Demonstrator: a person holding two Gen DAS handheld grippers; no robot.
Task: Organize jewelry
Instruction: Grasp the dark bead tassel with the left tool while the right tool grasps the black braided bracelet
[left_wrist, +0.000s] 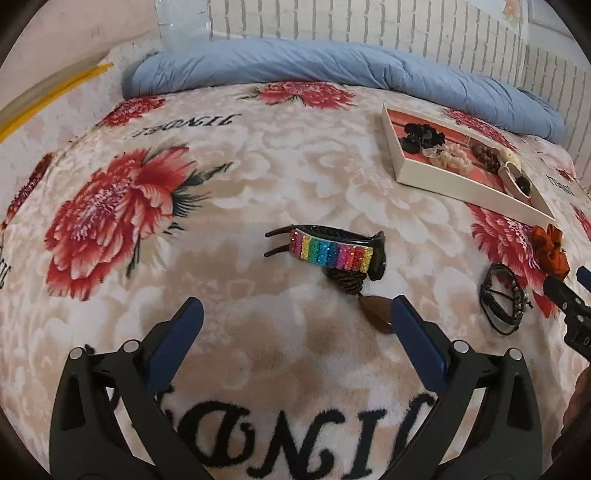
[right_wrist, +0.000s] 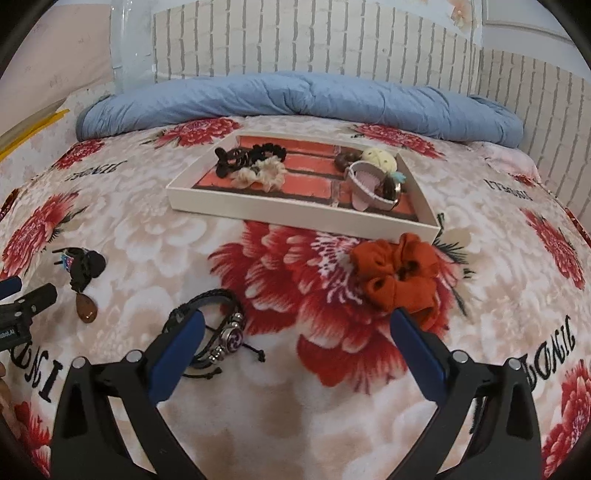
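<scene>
Both grippers hover over the floral plush blanket (right_wrist: 122, 229) with fingers spread wide, nothing held. Left gripper (left_wrist: 295, 314) faces the rainbow-glitter black hair clip (left_wrist: 332, 251), which lies left of the shallow white tray (right_wrist: 295, 213), with a brown teardrop pendant (left_wrist: 376, 314) beside it. Right gripper (right_wrist: 295, 325) straddles open blanket between the black braided leather bracelet (right_wrist: 218, 328) and the rust-orange fabric scrunchie (right_wrist: 399, 277), both just short of the tray; either is probably next. Scrunchies sit at the tray's left end, beads and rings at its right, apparently sorted by type.
</scene>
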